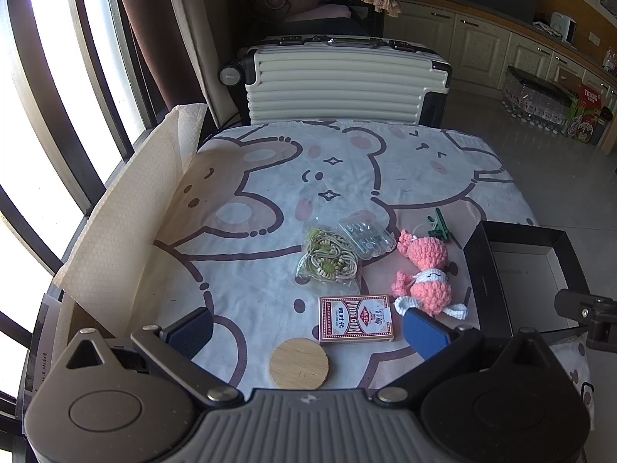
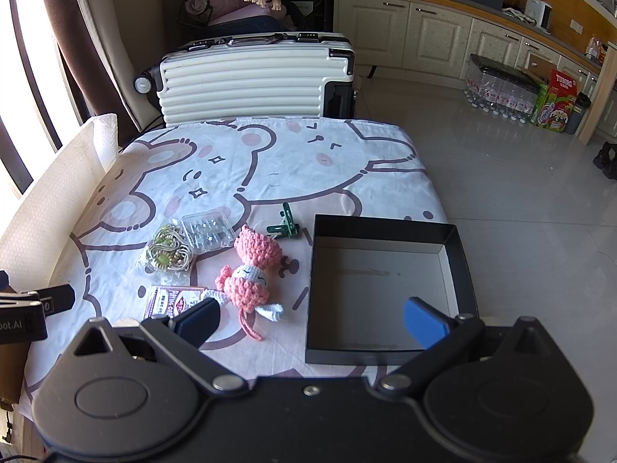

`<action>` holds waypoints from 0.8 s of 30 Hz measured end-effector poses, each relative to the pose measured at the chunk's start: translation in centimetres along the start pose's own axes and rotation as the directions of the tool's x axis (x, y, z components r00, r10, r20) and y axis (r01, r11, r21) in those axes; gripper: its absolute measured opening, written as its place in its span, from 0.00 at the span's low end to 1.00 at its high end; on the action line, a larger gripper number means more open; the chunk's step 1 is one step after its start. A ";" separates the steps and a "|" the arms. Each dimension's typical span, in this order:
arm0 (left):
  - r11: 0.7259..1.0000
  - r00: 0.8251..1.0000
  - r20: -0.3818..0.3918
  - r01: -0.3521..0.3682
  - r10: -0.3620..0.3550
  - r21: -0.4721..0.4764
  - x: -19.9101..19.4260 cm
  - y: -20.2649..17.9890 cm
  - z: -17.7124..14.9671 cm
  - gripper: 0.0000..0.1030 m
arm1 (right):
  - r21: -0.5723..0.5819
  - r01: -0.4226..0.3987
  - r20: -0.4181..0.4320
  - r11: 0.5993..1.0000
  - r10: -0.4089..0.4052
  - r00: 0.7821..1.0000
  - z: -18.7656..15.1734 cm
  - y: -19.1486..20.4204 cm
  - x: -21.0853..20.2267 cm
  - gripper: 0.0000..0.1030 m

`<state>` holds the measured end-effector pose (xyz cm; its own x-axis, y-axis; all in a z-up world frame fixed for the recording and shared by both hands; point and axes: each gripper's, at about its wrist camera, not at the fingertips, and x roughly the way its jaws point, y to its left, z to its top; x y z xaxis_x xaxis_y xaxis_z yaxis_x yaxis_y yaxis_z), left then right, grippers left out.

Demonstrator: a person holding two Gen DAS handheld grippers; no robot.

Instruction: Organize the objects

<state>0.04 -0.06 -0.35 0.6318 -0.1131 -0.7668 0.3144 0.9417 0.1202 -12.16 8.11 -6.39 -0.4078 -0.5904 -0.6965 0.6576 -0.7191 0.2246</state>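
On the cartoon tablecloth lie a red playing-card box, a round wooden coaster, a pink crocheted doll, a bag of beaded cord, a clear plastic case and a green clip. A black open box stands at the right, empty. My left gripper is open above the coaster and card box, holding nothing. My right gripper is open above the near left wall of the black box. The doll, clip, bag, case and card box also show there.
A white ribbed suitcase stands behind the table's far edge. A padded white sheet lines the table's left side by the window. Tiled floor lies to the right, with cabinets and bottle packs beyond.
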 end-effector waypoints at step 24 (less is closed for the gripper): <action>0.993 0.998 0.015 0.065 -0.066 0.096 0.0 0.0 -0.1 1.00 | 0.027 0.026 0.005 0.999 -0.026 1.000 -0.2 -0.1 -0.2 1.00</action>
<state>0.03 -0.03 -0.43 0.6201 -0.1800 -0.7636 0.4208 0.8978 0.1301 -12.03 8.39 -6.44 -0.4281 -0.5736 -0.6984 0.6295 -0.7437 0.2249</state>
